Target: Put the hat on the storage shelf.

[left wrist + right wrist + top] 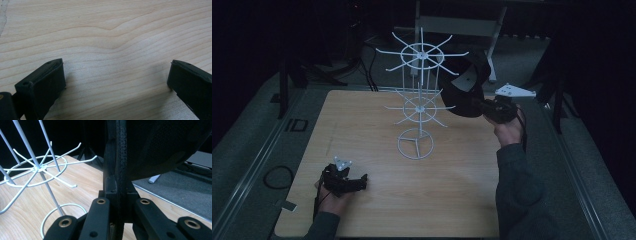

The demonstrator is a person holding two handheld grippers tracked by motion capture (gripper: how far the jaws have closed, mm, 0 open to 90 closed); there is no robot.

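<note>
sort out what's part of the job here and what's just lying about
In the job:
- black cap, pinched at its edge by the right tool
- white wire rack with hooks, right beside the cap

Lying about:
- left tool, jaws open, low over bare wooden table
- cable loop on the grey floor
- white frame behind the table

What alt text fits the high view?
Right tongs hold a black cap beside a white two-tier wire hook stand on a wooden table. The left tongs rest open near the table's front left, in a dim room.
</note>
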